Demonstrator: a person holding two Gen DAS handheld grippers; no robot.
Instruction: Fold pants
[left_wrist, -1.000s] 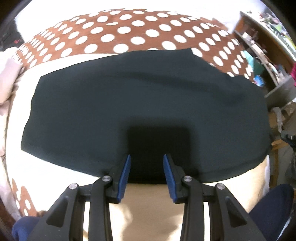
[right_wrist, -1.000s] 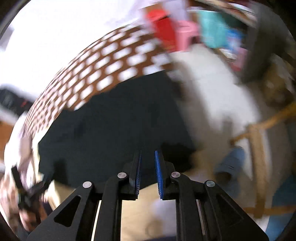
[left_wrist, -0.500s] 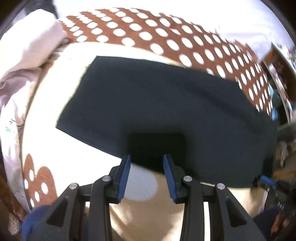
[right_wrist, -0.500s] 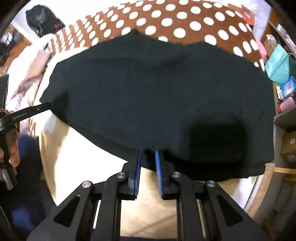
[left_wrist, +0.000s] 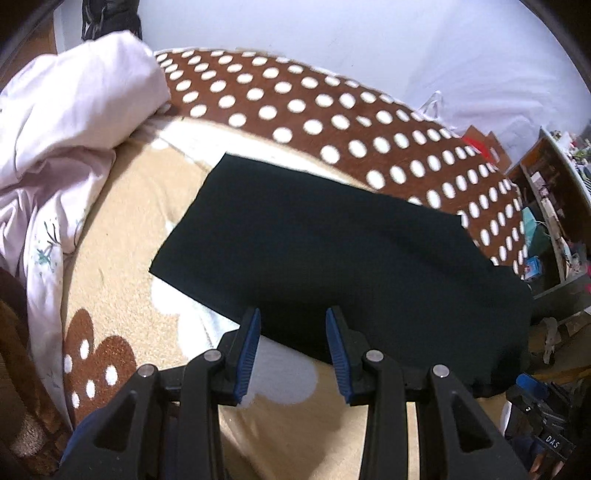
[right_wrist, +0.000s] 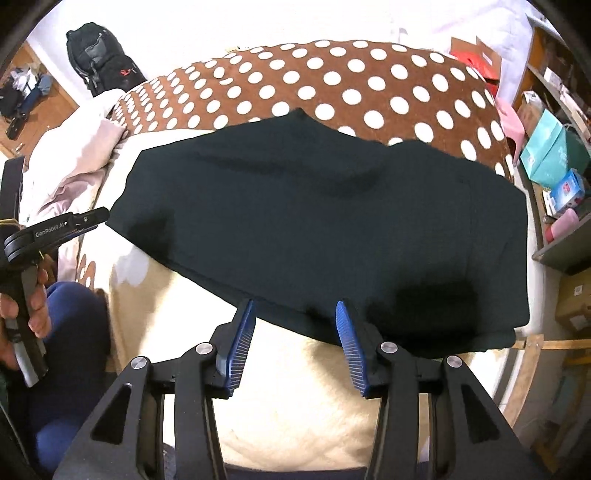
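Pants (right_wrist: 317, 221) folded once lengthwise on bed; cross-folds remain. Left gripper (left_wrist: 293, 350) open, empty; right gripper (right_wrist: 295, 339) opening, empty.

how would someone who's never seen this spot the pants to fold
Start at the bed's blanket, brown with white dots along the far side and cream nearer. On the cream part lies a flat dark sheet of cloth: the pants. They are the only plain near-black piece, unlike the crumpled pale pink bedding beside them.

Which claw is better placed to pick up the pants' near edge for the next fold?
Probably right: the right claw, jaws opening, straddles the pants' near hem. The left claw is open too.
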